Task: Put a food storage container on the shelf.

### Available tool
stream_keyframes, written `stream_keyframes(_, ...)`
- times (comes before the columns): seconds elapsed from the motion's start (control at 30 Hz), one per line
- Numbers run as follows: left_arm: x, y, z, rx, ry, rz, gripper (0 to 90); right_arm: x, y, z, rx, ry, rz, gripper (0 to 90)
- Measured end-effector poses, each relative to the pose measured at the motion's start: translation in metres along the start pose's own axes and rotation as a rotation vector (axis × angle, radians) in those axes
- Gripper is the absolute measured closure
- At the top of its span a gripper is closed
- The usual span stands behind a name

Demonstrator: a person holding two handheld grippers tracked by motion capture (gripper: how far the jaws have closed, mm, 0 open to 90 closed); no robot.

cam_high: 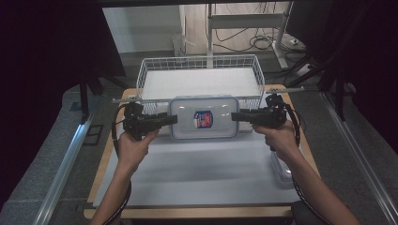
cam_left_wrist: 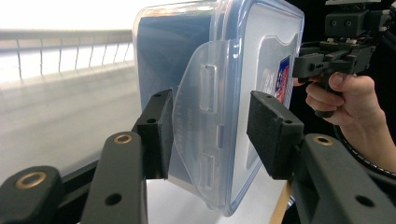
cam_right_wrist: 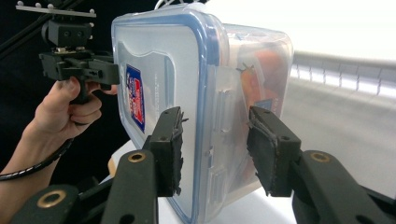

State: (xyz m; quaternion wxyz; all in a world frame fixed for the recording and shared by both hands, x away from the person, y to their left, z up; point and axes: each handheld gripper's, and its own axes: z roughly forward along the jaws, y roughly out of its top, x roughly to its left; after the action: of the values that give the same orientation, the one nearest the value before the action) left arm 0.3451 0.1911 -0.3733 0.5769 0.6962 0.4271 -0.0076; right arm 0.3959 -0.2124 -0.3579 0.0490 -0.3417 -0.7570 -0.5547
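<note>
Where the high view shows the lid, the right gripper view shows orange contents — inside the container.

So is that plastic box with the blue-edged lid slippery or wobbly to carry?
Probably stiff: the plastic box keeps its shape between the left tool and the right tool. Its smooth sides look slippery. Something orange shows inside, so it may weigh a bit and could tilt if one end slips.
</note>
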Motion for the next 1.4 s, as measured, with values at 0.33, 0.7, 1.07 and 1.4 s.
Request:
stream_keyframes(0.33, 0.005, 0.040, 0.003, -0.017, 0.004, 0.011, 51.5, -0.003, 0.041, 0.000, -0.037, -0.026, -0.013, 56.1)
stream_keyframes(0.7, 0.020, 0.082, 0.007, -0.030, 0.008, -0.019, 51.3, -0.015, 0.079, 0.006, -0.081, -0.036, 0.022, 55.9)
stream_keyframes(1.07, 0.036, 0.096, 0.015, -0.021, 0.023, -0.061, 50.3, -0.027, 0.093, 0.018, -0.079, -0.053, 0.058, 55.6)
stream_keyframes(1.4, 0.042, 0.104, 0.021, -0.020, 0.037, -0.080, 49.6, -0.036, 0.101, 0.024, -0.077, -0.060, 0.088, 55.2)
